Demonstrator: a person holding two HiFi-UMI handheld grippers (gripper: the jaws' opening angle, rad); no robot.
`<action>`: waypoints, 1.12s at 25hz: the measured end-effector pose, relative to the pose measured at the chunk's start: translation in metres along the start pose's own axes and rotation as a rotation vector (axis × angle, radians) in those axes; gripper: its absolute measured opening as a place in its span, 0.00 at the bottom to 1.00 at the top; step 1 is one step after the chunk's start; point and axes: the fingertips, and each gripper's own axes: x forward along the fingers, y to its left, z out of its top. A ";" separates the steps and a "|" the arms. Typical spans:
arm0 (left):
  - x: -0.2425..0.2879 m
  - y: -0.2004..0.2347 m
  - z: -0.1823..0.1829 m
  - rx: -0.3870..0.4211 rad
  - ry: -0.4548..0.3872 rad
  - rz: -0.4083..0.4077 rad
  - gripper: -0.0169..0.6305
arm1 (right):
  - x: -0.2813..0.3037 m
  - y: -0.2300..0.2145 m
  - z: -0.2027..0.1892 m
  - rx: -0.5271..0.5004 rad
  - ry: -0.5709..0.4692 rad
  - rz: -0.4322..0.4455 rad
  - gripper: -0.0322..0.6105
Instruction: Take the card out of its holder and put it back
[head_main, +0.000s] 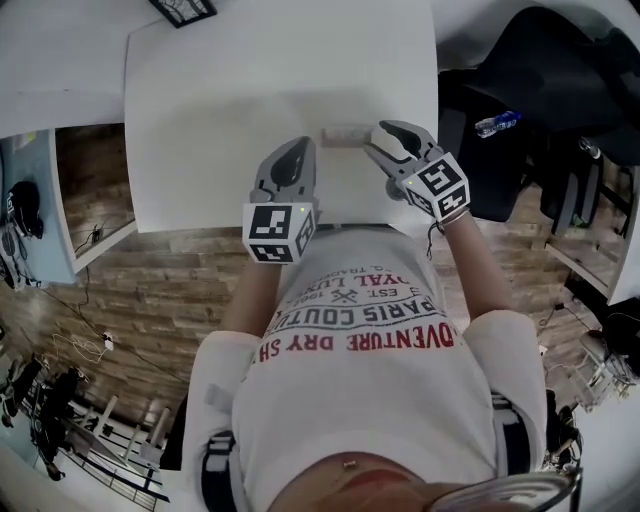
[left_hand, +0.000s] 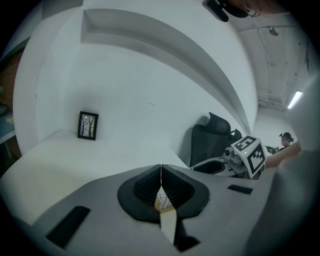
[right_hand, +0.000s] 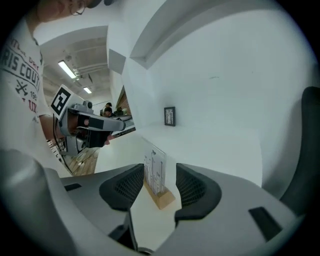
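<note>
Right gripper view: card (right_hand: 154, 170) stands between parted right claw (right_hand: 160, 175).

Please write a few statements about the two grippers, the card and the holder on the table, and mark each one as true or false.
1. The left gripper is shut on a thin card. True.
2. The right gripper clamps the wooden holder. False: its jaws stand apart, and the pads do not press on the holder between them.
3. The wooden holder stands on the white table. True.
4. The small framed picture stands right beside the wooden holder. False: it stands at the far end of the table, well away from the holder.
</note>
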 end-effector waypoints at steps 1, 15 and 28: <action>0.001 0.001 -0.003 -0.004 0.007 0.010 0.06 | 0.003 -0.001 -0.002 -0.011 0.012 0.038 0.35; 0.008 0.006 -0.029 -0.022 0.080 0.071 0.06 | 0.028 0.017 -0.011 -0.271 0.168 0.437 0.25; 0.006 0.012 -0.037 -0.029 0.106 0.104 0.06 | 0.030 0.014 -0.015 -0.338 0.174 0.597 0.11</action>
